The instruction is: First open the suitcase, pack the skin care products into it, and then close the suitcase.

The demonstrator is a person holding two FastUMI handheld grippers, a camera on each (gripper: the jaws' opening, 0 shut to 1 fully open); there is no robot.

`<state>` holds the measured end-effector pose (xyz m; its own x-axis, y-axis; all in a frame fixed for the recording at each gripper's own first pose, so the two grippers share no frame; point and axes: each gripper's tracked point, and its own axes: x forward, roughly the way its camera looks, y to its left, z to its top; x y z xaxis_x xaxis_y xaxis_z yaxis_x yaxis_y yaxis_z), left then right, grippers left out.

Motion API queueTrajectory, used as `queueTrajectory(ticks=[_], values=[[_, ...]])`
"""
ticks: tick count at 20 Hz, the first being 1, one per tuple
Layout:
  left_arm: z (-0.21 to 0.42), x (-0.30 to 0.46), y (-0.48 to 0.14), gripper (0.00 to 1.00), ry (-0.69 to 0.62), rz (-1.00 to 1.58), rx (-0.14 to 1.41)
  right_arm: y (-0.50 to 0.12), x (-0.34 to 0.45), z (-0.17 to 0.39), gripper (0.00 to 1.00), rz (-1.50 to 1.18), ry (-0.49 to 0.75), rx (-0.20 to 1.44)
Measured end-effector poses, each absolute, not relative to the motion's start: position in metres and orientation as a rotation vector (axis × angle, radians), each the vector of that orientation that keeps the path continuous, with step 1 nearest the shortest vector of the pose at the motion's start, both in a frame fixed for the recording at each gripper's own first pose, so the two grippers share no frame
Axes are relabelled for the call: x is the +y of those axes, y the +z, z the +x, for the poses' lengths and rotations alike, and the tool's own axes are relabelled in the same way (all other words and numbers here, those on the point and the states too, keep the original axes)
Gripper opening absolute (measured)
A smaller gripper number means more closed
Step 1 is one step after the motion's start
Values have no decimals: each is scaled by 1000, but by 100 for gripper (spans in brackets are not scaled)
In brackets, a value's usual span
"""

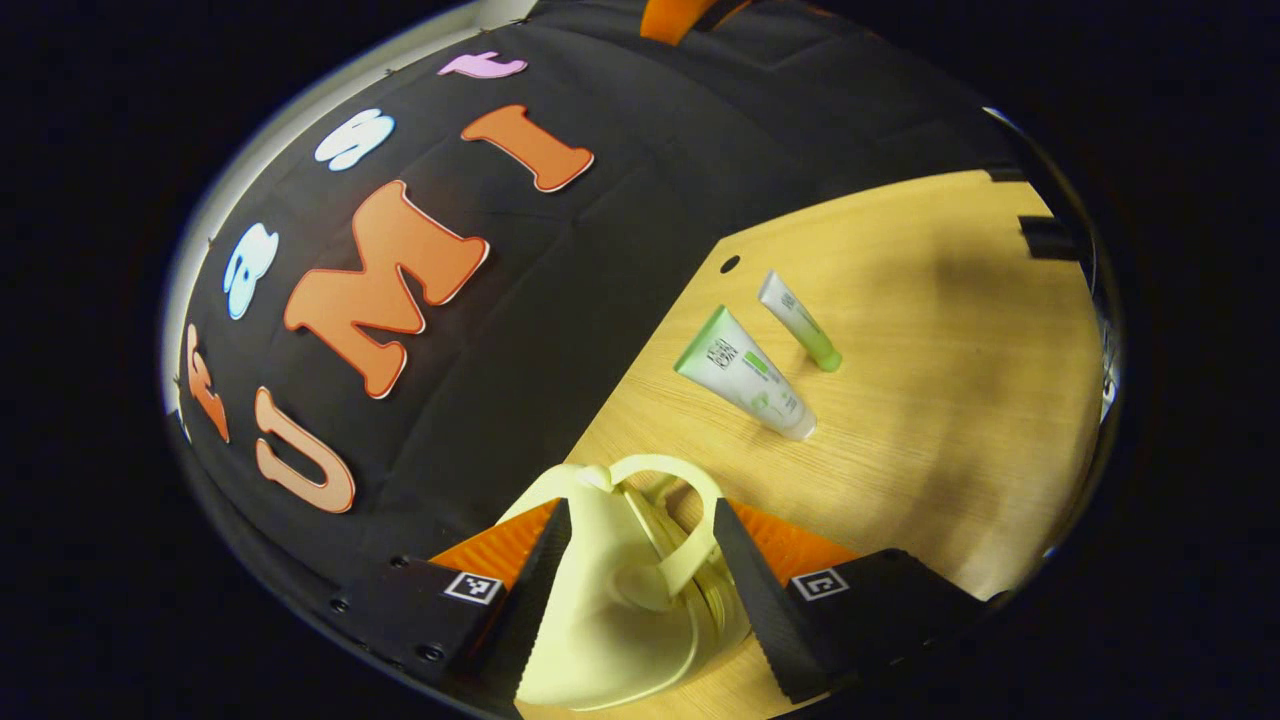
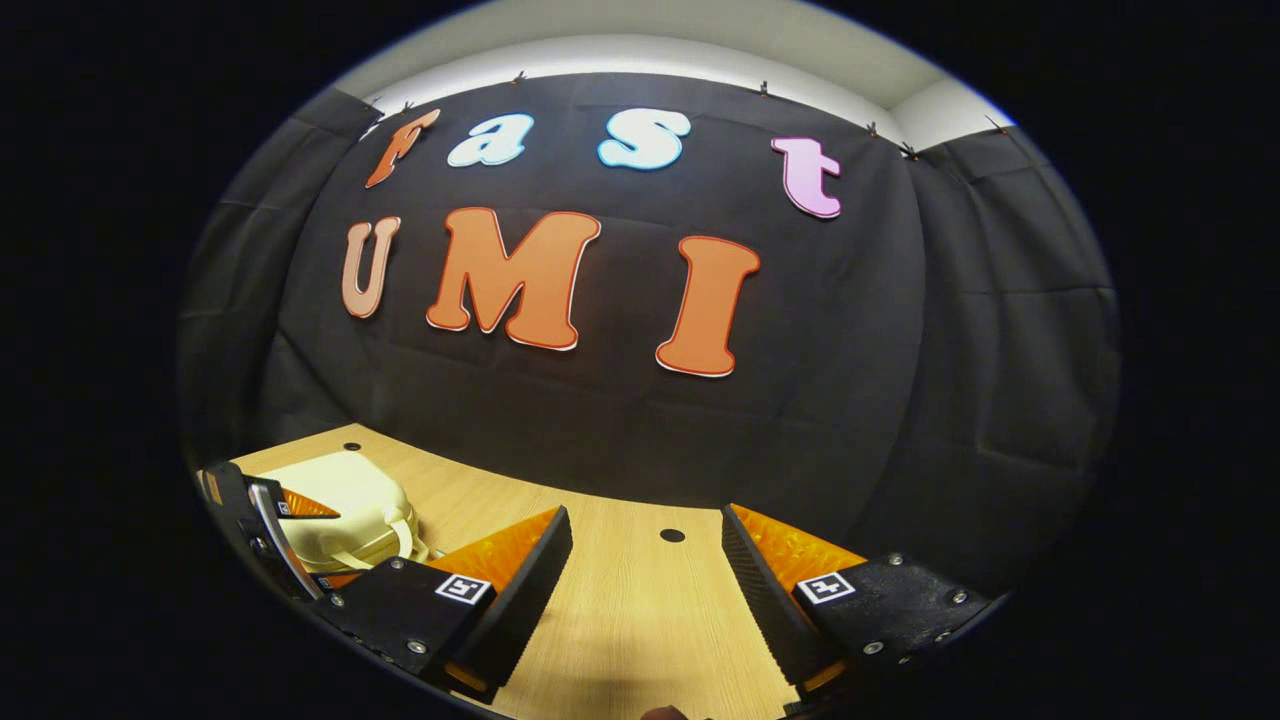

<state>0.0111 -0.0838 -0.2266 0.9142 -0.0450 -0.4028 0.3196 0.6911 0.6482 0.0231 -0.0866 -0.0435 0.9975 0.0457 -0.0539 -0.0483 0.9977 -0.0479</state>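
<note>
— Suitcase first: that small pale-yellow hard-shell suitcase (image 1: 610, 600) with the looped carry handle (image 1: 680, 500) is lying on the light wooden desk (image 1: 950, 400), close to the black cloth wall (image 1: 520, 330) at the back edge. Is it open yet?

— Not from what I can see. The two halves look closed together, so I'd judge the task is at its very start: opening, packing and closing are all ahead.

— And what's the left hand-held gripper (image 1: 640, 560) doing?

— Its fingers stand apart on either side of the handle end of the case. I can't tell whether they touch it; nothing looks clamped.

— The skin care products?

— Both out on the bare desk, farther along from the case: a larger white squeeze tube with a green end (image 1: 745, 375) and, just beside it, a slimmer clear tube with a green cap (image 1: 800, 320). Neither is in anything.

— Anything inside the suitcase?

— Can't say, the shell hides it.

— The right hand-held gripper (image 2: 645, 590)?

— Spread wide over plain desk, holding nothing. From its side you see the suitcase (image 2: 340, 510) off toward the desk's corner with the left hand-held gripper (image 2: 265, 530) at it.
</note>
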Motion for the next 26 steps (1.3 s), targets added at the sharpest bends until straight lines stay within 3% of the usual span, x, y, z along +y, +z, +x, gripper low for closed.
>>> queueTrajectory(ticks=[2,3,6,8,10,11,12,13,26], values=[[16,-83,-241,87,-219,834,403,-47,-92,24,95,-39,39,60],[19,-80,-246,81,-209,855,413,-48,-94,25,95,-33,35,61],[26,-73,-262,81,-188,929,452,-51,-99,26,95,-13,32,66],[31,-76,-263,53,-182,975,446,-53,-100,27,96,-7,34,69],[38,-80,-268,43,-194,1015,443,-55,-101,26,95,-10,39,70],[35,-80,-271,13,-191,1019,466,-56,-101,25,96,-12,44,73],[36,-82,-265,14,-182,1025,450,-57,-101,24,96,-16,46,73],[38,-82,-258,2,-180,999,443,-58,-102,24,96,-20,51,74],[26,16,-137,2,142,541,405,-76,-80,39,96,-1,194,102]])
